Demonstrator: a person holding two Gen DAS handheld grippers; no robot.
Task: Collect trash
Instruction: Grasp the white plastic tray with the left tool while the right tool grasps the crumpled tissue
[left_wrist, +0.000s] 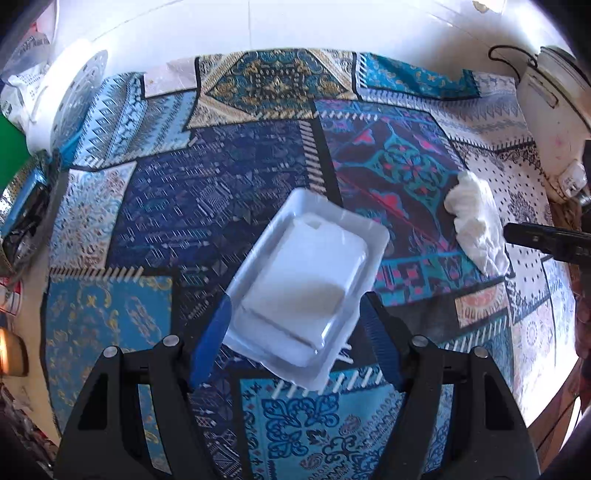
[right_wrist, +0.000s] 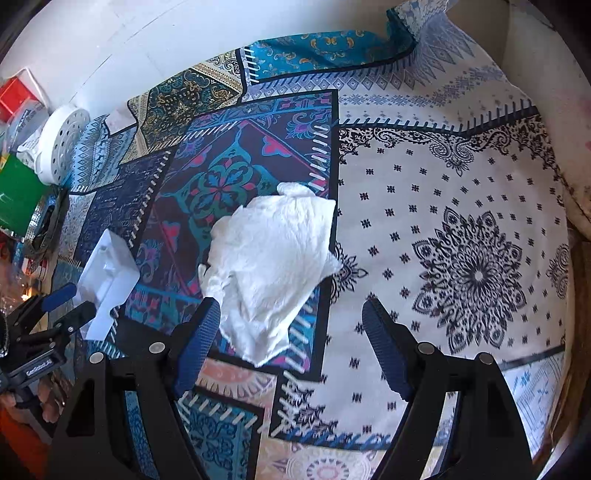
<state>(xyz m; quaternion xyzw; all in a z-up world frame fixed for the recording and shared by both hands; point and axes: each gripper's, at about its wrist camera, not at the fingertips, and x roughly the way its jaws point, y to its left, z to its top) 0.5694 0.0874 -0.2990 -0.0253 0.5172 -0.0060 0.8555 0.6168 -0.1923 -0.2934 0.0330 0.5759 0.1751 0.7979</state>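
A clear and white plastic blister package lies on the patterned cloth, its near end between the blue-padded fingers of my left gripper, which is open around it. A crumpled white tissue lies on the cloth; my right gripper is open, with the tissue's near end by its left finger. The tissue also shows in the left wrist view, to the right of the package. The package shows in the right wrist view at the left, with the left gripper on it.
A patchwork cloth covers the table. A white perforated round object and a green box stand at the far left. A white appliance with a black cord stands at the far right. Clutter lines the left edge.
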